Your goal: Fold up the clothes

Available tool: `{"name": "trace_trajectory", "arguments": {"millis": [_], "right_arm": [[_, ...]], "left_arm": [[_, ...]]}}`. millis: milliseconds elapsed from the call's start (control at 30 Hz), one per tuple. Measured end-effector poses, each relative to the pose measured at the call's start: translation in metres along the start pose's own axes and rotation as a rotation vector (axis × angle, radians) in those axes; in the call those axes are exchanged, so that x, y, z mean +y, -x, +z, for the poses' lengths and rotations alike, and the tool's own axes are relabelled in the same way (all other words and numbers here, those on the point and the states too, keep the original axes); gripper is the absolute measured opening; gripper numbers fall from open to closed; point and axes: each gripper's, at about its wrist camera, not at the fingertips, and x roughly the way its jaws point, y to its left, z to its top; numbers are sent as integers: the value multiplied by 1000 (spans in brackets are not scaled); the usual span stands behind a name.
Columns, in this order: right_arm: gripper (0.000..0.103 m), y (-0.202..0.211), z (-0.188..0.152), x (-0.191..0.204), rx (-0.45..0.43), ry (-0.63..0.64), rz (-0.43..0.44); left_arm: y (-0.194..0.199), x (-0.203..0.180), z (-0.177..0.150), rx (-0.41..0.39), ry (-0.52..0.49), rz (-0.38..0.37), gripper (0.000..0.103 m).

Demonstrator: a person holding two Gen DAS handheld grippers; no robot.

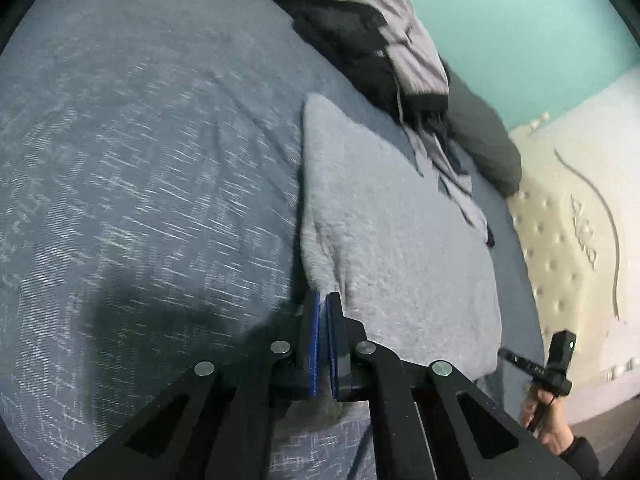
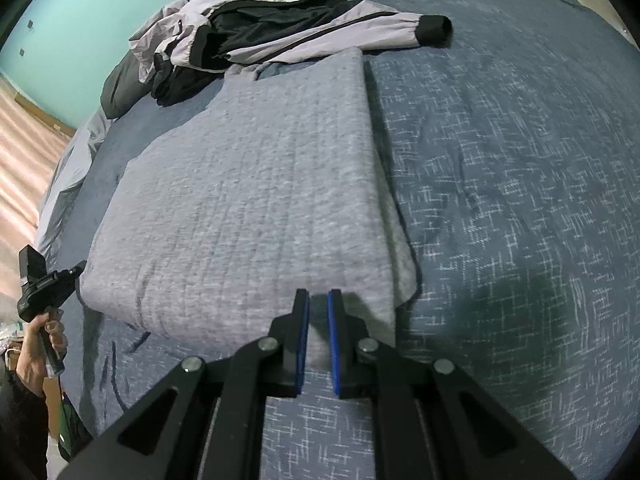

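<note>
Sweater point(image 2: 248, 184) edge btwn right fingers point(image 2: 335, 340)

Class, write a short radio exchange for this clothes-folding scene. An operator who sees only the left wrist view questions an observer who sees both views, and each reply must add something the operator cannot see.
Operator: From here I cannot see how the other jaws stand. Are they gripping anything?
Observer: Yes. The right gripper is shut on the near edge of the grey garment.
Operator: Is the fold even along the right side?
Observer: No. A lower layer sticks out past the top layer there.
</note>
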Motion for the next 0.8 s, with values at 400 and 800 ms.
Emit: {"name": "trace_trajectory", "arguments": {"millis": [400,800], "right_arm": [[7,1,3,68,17,136,12],[9,-51,-8,177,92,291,34]], "left_arm": [[5,8,-9,-118,56,25,7],[18,0,-38,-185,-73,93,7]]}}
